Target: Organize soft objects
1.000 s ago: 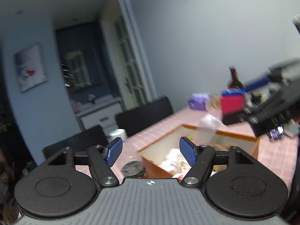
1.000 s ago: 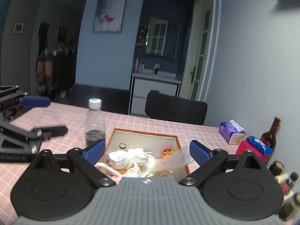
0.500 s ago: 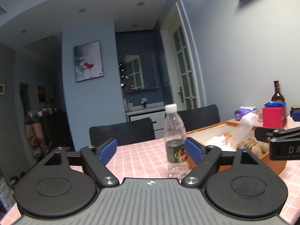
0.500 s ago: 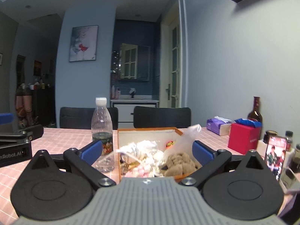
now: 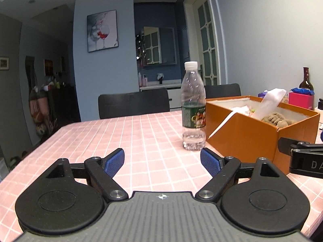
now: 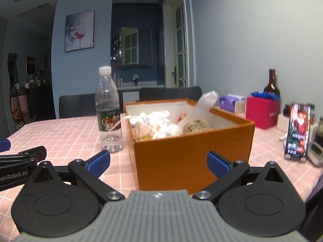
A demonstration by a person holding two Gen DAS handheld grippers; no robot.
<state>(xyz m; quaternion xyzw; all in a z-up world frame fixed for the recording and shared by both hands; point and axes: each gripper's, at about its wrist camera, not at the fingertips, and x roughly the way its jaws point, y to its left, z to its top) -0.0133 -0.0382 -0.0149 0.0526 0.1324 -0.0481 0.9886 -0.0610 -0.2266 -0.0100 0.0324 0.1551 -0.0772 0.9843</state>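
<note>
1. The left gripper [image 5: 162, 162] sits low over the pink checked tablecloth [image 5: 84, 137], its blue pads spread wide with nothing between them. Only bare cloth lies in the gap.
2. The right gripper [image 6: 158, 161] is likewise spread and empty, low by the near wall of the orange box [image 6: 191, 151], facing it squarely.
3. The soft objects are already inside that box: white crumpled bags [image 6: 159, 121], a brown plush toy [image 6: 194, 126] and a translucent plastic bag [image 6: 201, 104] standing up above the rim. A white strip [image 5: 222, 124] hangs over the box's left wall.
4. A water bottle [image 5: 193, 109] stands upright just beside the box's left side, ahead of the left gripper.
5. Further right, on the table near the wall, are a red tissue box [image 6: 261, 113], a purple tissue pack [image 6: 232, 101], a dark glass bottle [image 6: 271, 84] and a propped phone [image 6: 298, 133].
6. Judgement: no soft item shows loose on the table, so the task looks to be at or near its end, with both tools at rest.
7. If anything remains, it would call for rising above the rim and tucking in the hanging strip or the tall bag without nudging the bottle.
</note>
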